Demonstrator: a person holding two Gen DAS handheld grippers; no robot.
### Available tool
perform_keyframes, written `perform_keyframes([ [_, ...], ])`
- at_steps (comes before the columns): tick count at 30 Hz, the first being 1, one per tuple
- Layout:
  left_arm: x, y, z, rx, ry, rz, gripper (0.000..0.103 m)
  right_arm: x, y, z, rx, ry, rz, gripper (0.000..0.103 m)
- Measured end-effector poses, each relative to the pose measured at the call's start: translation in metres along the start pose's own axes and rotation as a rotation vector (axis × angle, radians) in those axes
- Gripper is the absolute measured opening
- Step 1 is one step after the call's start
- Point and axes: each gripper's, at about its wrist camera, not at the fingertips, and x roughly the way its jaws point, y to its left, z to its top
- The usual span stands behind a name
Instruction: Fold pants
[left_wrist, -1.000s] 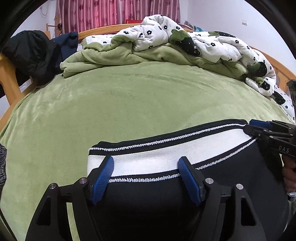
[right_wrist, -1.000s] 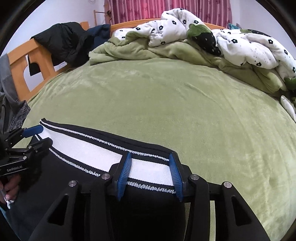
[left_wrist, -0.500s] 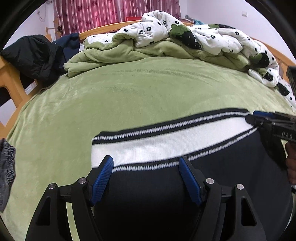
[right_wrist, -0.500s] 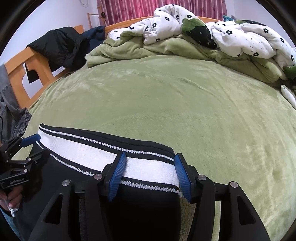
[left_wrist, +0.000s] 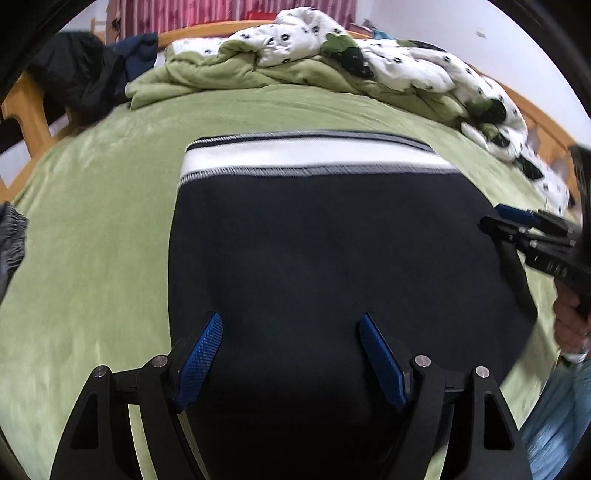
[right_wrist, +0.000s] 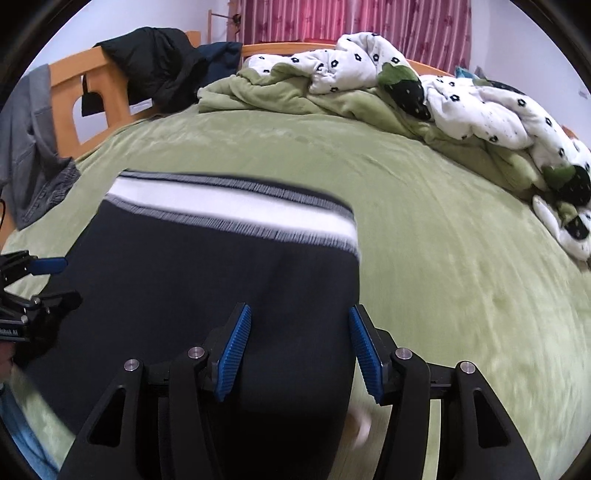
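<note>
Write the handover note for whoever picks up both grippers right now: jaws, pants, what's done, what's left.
Left gripper: jaws open, nothing held, over the dark cloth.
Right gripper: jaws have just been opening, pads off the cloth, nothing gripped.
Pants: flat on the green bed cover, white waistband at the far end, toward the heaped quilt.
Done: waistband end laid out and let go.
Left: probably the folding itself; the legs are out of view.

Dark pants (left_wrist: 332, 251) — flat, white-banded waist
</note>
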Motion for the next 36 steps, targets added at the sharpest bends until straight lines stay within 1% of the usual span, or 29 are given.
perform_keyframes([
  [3,-0.016,-0.01,-0.022,0.005,-0.022,0.024,0.074,-0.019,-0.001,-0.025,0.043,0.013,0.032,0.054],
  [4,-0.024,-0.012,-0.031,0.004,-0.032,0.035,0.074,-0.023,0.0,-0.033,0.046,0.024,0.036,0.054],
  [6,-0.032,-0.014,-0.04,0.015,-0.027,0.046,0.074,-0.033,0.002,-0.047,0.04,0.02,0.029,0.054],
  [7,-0.035,-0.016,-0.048,0.033,-0.022,0.075,0.074,-0.037,0.003,-0.052,0.042,0.018,0.036,0.054],
  [9,-0.04,-0.016,-0.057,0.055,-0.019,0.107,0.075,-0.043,0.006,-0.063,0.036,0.03,0.038,0.054],
  [11,-0.045,-0.012,-0.067,0.042,0.007,0.096,0.075,-0.044,0.01,-0.075,0.019,0.056,0.028,0.054],
  [13,-0.045,-0.004,-0.074,0.021,0.064,0.078,0.076,-0.045,0.013,-0.084,0.01,0.064,0.018,0.054],
  [14,-0.044,0.0,-0.08,0.015,0.09,0.104,0.076,-0.046,0.014,-0.086,0.0,0.065,0.011,0.054],
  [15,-0.045,0.003,-0.086,0.017,0.094,0.132,0.076,-0.047,0.014,-0.087,-0.002,0.064,0.012,0.054],
  [16,-0.047,0.004,-0.092,0.027,0.087,0.154,0.076,-0.049,0.013,-0.087,0.003,0.061,0.018,0.054],
  [19,-0.058,0.008,-0.107,0.055,0.061,0.186,0.076,-0.052,0.004,-0.085,0.056,0.061,0.058,0.054],
  [22,-0.061,0.009,-0.107,0.07,0.052,0.221,0.075,-0.049,-0.002,-0.081,0.095,0.063,0.077,0.054],
  [25,-0.057,0.004,-0.099,0.101,0.047,0.278,0.069,-0.045,0.0,-0.077,0.091,0.063,0.067,0.054],
  [27,-0.056,-0.002,-0.092,0.129,0.035,0.294,0.063,-0.044,0.003,-0.075,0.081,0.059,0.057,0.054],
  [28,-0.057,-0.005,-0.089,0.143,0.018,0.299,0.052,-0.044,0.004,-0.075,0.077,0.057,0.054,0.054],
  [29,-0.058,-0.007,-0.085,0.145,-0.005,0.305,0.038,-0.044,0.004,-0.074,0.076,0.056,0.052,0.054],
  [30,-0.058,-0.005,-0.083,0.13,-0.019,0.295,0.033,-0.044,0.004,-0.074,0.078,0.056,0.054,0.054],
  [31,-0.059,-0.002,-0.08,0.089,-0.033,0.284,0.026,-0.044,0.003,-0.074,0.078,0.056,0.057,0.054],
  [33,-0.062,0.009,-0.08,-0.006,-0.072,0.259,0.025,-0.044,0.001,-0.074,0.078,0.055,0.063,0.054],
  [34,-0.06,0.014,-0.082,-0.046,-0.064,0.233,0.024,-0.044,0.0,-0.074,0.077,0.054,0.064,0.054],
  [36,-0.049,0.014,-0.093,-0.036,0.0,0.216,0.023,-0.046,-0.001,-0.076,0.075,0.054,0.064,0.054],
])
